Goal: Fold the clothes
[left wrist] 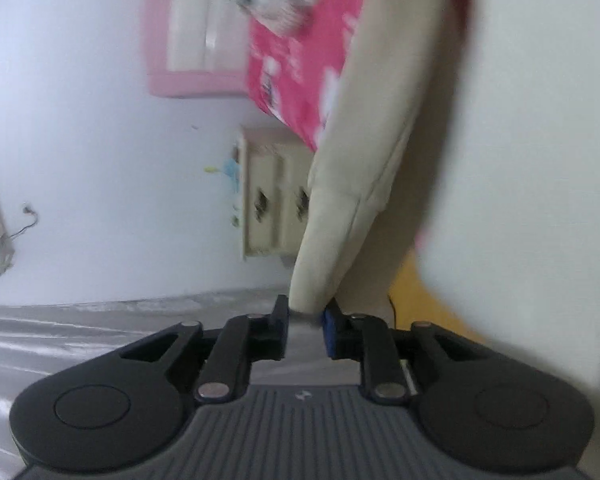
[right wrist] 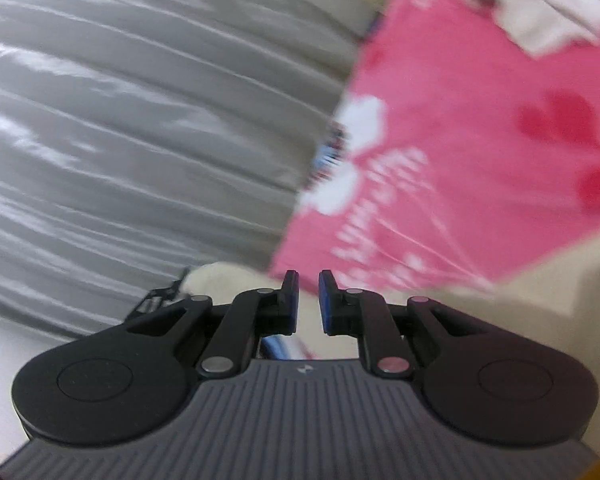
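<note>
A cream garment [left wrist: 364, 184] hangs in a long fold from the upper right of the left wrist view down to my left gripper [left wrist: 306, 322]. Its narrow end sits between the two fingertips, which are shut on it at their very tips. In the right wrist view, cream cloth [right wrist: 548, 300] spreads to both sides behind my right gripper [right wrist: 309, 302] and fills the narrow gap between its blue pads [right wrist: 326, 304], which are shut on it. Both views are blurred.
A grey satin bedcover [right wrist: 132, 128] lies under both grippers. A pink sheet [right wrist: 460, 152] with white prints and red hearts lies to the right. A cream drawer cabinet [left wrist: 272, 200], a white wall [left wrist: 92, 152] and a pink frame [left wrist: 180, 80] stand behind.
</note>
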Tool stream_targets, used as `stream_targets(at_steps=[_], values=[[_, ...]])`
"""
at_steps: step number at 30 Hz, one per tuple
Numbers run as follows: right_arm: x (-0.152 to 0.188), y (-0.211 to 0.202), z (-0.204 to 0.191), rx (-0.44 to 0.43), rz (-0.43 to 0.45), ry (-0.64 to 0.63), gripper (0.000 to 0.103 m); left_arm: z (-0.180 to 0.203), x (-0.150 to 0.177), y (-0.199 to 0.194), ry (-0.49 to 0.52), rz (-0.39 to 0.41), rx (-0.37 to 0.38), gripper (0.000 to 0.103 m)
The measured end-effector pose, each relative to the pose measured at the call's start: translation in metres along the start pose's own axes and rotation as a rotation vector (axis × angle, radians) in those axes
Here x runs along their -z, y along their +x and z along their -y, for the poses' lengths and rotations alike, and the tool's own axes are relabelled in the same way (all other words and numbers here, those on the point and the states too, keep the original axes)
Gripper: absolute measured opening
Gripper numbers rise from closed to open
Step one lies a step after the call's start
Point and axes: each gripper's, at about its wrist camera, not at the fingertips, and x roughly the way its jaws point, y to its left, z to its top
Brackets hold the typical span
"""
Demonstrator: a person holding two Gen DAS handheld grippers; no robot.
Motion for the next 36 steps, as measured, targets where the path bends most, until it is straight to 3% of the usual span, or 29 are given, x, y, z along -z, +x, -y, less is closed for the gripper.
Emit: stream_targets(at_steps=[5, 8, 9, 11, 13, 15, 18, 22, 25, 31, 33, 34, 35, 36], values=[[0.003, 0.012, 0.017, 0.106, -0.06, -0.064, 0.012, -0.019, 0.02, 0.016, -0.067, -0.233, -0.082, 0.028], [-0.001, 0.038, -0.003, 0.144, -0.095, -0.232, 0.02, -0.047, 0.019, 0.023, -0.307, -0.364, -0.072, 0.031], [-0.003, 0.049, -0.013, 0.153, -0.105, -0.306, 0.03, -0.06, 0.014, 0.024, -0.423, -0.391, -0.044, 0.033], [-0.007, 0.071, -0.034, 0.171, -0.124, -0.456, 0.039, -0.086, 0.014, 0.03, -0.678, -0.443, 0.054, 0.044], [-0.009, 0.099, -0.05, 0.186, -0.15, -0.561, 0.044, -0.11, 0.033, 0.037, -0.948, -0.502, 0.213, 0.047], [-0.008, 0.125, -0.061, 0.192, -0.172, -0.604, 0.045, -0.12, 0.052, 0.052, -1.213, -0.554, 0.384, 0.048], [-0.002, 0.142, -0.072, 0.149, -0.203, -0.615, 0.047, -0.121, 0.087, 0.074, -1.582, -0.624, 0.562, 0.05], [0.009, 0.15, -0.076, 0.107, -0.225, -0.618, 0.05, -0.107, 0.126, 0.081, -1.887, -0.683, 0.702, 0.059], [0.01, 0.148, -0.072, 0.09, -0.22, -0.582, 0.05, -0.094, 0.138, 0.097, -2.001, -0.726, 0.786, 0.062], [0.011, 0.142, -0.066, 0.082, -0.194, -0.518, 0.052, -0.063, 0.136, 0.126, -2.052, -0.847, 0.891, 0.067], [0.011, 0.14, -0.063, 0.085, -0.192, -0.504, 0.052, -0.047, 0.128, 0.144, -2.067, -0.88, 0.922, 0.06], [0.011, 0.14, -0.061, 0.087, -0.193, -0.498, 0.052, -0.045, 0.124, 0.147, -2.061, -0.896, 0.931, 0.047], [0.011, 0.138, -0.06, 0.089, -0.19, -0.494, 0.052, -0.045, 0.119, 0.148, -2.044, -0.907, 0.925, 0.026], [0.011, 0.137, -0.059, 0.091, -0.185, -0.491, 0.052, -0.048, 0.113, 0.144, -2.021, -0.893, 0.902, 0.02]])
